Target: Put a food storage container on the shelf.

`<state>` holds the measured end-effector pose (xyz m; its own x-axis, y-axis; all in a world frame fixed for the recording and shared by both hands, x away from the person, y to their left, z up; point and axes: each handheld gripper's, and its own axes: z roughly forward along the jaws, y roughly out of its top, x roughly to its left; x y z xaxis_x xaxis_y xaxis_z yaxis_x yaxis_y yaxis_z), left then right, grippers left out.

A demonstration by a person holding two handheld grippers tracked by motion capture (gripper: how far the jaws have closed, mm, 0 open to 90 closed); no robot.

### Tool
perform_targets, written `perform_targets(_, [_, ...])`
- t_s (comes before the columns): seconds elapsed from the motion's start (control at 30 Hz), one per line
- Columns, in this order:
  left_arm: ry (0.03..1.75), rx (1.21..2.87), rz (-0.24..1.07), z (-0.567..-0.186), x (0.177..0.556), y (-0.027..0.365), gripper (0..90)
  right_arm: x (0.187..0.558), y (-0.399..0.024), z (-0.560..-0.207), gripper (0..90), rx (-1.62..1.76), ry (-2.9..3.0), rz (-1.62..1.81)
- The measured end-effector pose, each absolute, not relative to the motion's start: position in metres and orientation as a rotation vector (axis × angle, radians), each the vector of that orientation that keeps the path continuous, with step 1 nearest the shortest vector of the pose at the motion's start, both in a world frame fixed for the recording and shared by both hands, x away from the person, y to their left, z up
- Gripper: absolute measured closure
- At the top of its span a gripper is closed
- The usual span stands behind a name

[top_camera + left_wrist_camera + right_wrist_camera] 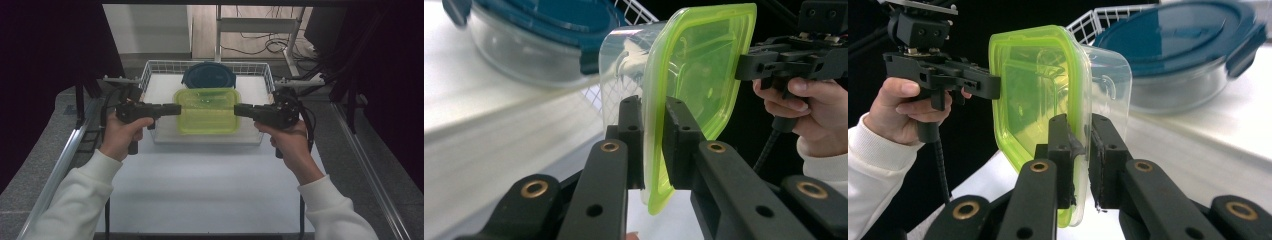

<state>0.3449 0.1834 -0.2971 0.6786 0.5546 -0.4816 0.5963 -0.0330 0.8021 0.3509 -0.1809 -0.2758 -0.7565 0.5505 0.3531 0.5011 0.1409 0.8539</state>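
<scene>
A clear rectangular container with a yellow-green lid (207, 110) hangs above the white wire basket (150, 67), held level from both sides. My left gripper (177, 109) is shut on the lid's left rim, and in the left gripper view the rim (654, 150) runs between my black pads (679, 142). My right gripper (237, 110) is shut on the right rim; in the right gripper view the lid edge (1079, 150) sits between its pads (1060, 150). The container's clear body (1110, 90) shows beyond the lid.
A round glass bowl with a dark blue clip lid (209, 75) sits at the back of the basket, just behind the lifted container. The white tabletop (210, 190) stretches in front of the basket. Metal rails (65, 155) flank the table.
</scene>
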Motion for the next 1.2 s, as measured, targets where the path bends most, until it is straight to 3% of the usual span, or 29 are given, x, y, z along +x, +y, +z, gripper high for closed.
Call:
perform_targets(0.57, [0.989,1.688,-0.104,-0.247,0.431,0.193,80.8,0.436,-0.174,-0.235,81.0,1.227,2.336,1.778])
perform_targets(0.8, [1.055,1.687,-0.173,-0.257,0.469,0.196,80.8,0.470,-0.171,-0.243,80.9,1.359,2.349,1.770])
perform_targets(1.2, [1.160,1.537,-0.306,-0.272,0.496,0.201,78.4,0.504,-0.169,-0.255,77.0,1.615,2.299,1.816])
